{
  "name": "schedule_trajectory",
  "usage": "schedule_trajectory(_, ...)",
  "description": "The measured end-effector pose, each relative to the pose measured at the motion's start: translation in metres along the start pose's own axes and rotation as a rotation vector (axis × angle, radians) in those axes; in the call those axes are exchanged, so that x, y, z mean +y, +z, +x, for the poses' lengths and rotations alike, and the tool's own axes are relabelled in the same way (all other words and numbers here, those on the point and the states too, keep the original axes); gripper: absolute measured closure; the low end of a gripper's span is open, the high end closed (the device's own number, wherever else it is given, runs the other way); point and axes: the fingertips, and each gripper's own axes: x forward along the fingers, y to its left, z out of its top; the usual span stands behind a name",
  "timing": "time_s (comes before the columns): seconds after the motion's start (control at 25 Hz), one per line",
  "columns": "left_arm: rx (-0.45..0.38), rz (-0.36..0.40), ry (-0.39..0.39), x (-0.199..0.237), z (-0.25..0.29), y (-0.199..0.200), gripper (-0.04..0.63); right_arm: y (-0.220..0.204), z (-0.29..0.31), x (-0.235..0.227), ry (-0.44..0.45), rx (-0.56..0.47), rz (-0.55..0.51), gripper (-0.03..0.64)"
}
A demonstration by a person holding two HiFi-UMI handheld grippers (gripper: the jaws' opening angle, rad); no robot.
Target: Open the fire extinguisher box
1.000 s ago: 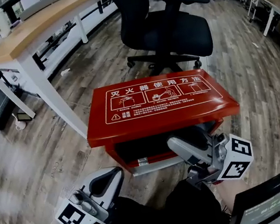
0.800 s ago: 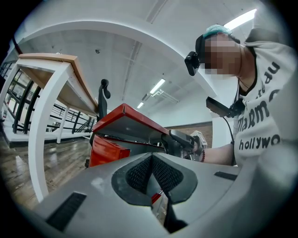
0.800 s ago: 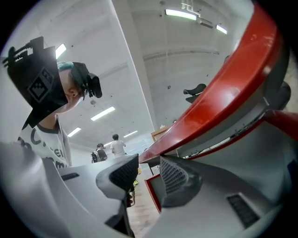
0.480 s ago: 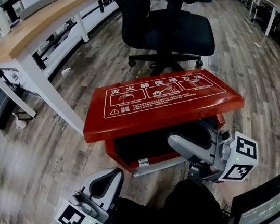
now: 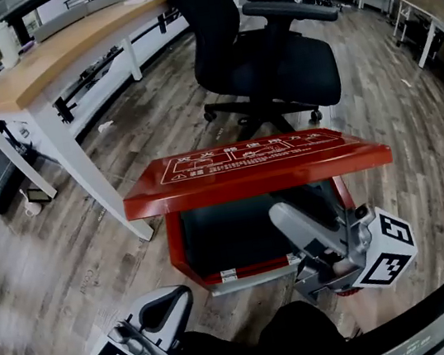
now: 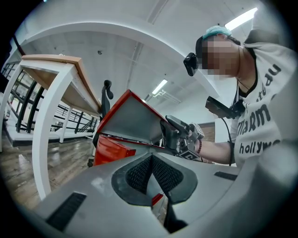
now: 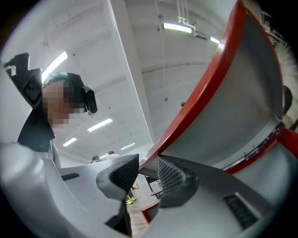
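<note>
The red fire extinguisher box [image 5: 178, 254] stands on the wooden floor with its lid [image 5: 254, 171] tilted up, so the dark inside shows. My right gripper [image 5: 291, 218] reaches under the lid's front edge. In the right gripper view that red edge [image 7: 195, 93] lies between the jaws of my right gripper [image 7: 146, 169]. It rests against the right pad with a gap at the left pad, and the jaws are closing. My left gripper [image 5: 162, 303] hangs low at the front left, apart from the box, shut on nothing. The left gripper view shows the lid's grey underside [image 6: 128, 118].
A black office chair [image 5: 270, 56] stands just behind the box. A wood-topped desk [image 5: 44, 58] with a white leg [image 5: 77, 162] runs along the left. A dark screen [image 5: 413, 326] sits at the lower right, beside the person's dark-trousered knees.
The lid has swung up further, its printed top now seen nearly edge-on and more of the box's inside showing. My right gripper rose with it. The left gripper barely moved.
</note>
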Motion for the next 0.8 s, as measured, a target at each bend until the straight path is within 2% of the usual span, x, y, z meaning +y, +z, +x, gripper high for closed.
schedule_trajectory(0.16,-0.007,-0.049,0.003,-0.004,-0.001,0.022,0.589,0.005,0.006,-0.003,-0.038,0.017,0.058,0.492)
schedule_trajectory(0.36,0.063,-0.054,0.005,-0.027,-0.009,0.076,0.589,0.01,0.01,-0.008,-0.156,0.025,0.214,0.492)
schedule_trajectory(0.52,0.124,-0.095,0.022,-0.034,-0.019,0.126,0.589,0.021,0.02,-0.014,-0.273,0.003,0.341,0.497)
schedule_trajectory(0.68,0.181,-0.11,0.016,-0.038,-0.019,0.181,0.589,0.037,0.033,-0.027,-0.389,-0.023,0.444,0.545)
schedule_trajectory(0.8,0.199,-0.108,0.01,-0.039,-0.024,0.213,0.589,0.049,0.042,-0.031,-0.428,-0.05,0.499,0.557)
